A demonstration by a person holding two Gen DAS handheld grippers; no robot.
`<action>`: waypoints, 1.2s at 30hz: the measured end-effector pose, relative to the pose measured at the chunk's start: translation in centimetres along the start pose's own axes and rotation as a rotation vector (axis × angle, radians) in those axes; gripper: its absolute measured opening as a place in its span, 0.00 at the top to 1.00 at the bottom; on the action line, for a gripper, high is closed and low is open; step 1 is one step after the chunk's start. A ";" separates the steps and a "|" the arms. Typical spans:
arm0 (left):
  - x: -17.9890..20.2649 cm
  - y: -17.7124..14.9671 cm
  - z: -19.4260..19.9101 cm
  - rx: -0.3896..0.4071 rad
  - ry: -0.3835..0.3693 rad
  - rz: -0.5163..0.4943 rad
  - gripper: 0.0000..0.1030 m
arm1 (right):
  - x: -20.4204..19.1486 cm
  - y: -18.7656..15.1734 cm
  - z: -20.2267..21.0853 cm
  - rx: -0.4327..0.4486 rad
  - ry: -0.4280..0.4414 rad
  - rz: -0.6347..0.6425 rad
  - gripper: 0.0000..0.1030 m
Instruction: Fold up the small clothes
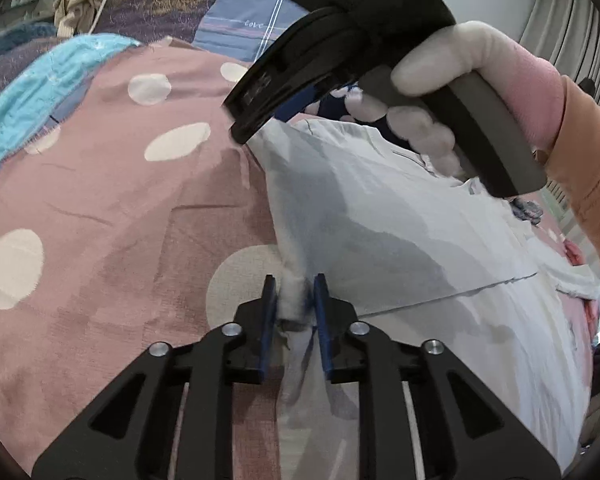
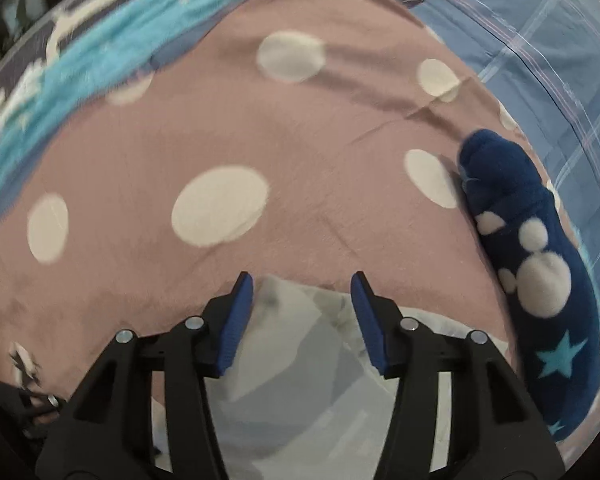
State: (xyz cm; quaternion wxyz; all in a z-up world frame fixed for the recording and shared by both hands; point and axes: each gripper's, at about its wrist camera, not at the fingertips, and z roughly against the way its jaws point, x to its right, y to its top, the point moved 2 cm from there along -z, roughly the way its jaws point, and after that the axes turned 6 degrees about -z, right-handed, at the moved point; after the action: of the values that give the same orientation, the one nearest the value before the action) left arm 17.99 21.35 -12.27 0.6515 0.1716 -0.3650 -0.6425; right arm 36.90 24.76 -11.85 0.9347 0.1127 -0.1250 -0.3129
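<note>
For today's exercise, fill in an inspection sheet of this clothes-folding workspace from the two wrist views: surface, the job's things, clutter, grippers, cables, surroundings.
Surface: pink bedsheet with cream dots, creased.
Job's things: white garment spread on the sheet; one edge is bunched.
Clutter: navy sock with white dots and stars beside the garment; turquoise blanket; blue checked pillow.
Grippers: left gripper has its jaws pinched on the garment's bunched edge; right gripper has its jaws apart over another corner, pads not pressing; a gloved hand holds it.
Cables: nothing seen.
Surroundings: curtain at the far right.
</note>
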 end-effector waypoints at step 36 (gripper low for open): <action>7.2 3.8 -7.1 -0.156 0.138 -0.133 0.73 | 17.0 -37.7 6.3 0.378 0.181 -0.945 0.91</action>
State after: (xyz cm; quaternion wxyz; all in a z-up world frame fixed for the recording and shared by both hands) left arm 24.95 13.08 -12.58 0.6424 0.1879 -0.2561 -0.6974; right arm 27.10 -15.88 -14.02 0.6618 0.3505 -0.0333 -0.6619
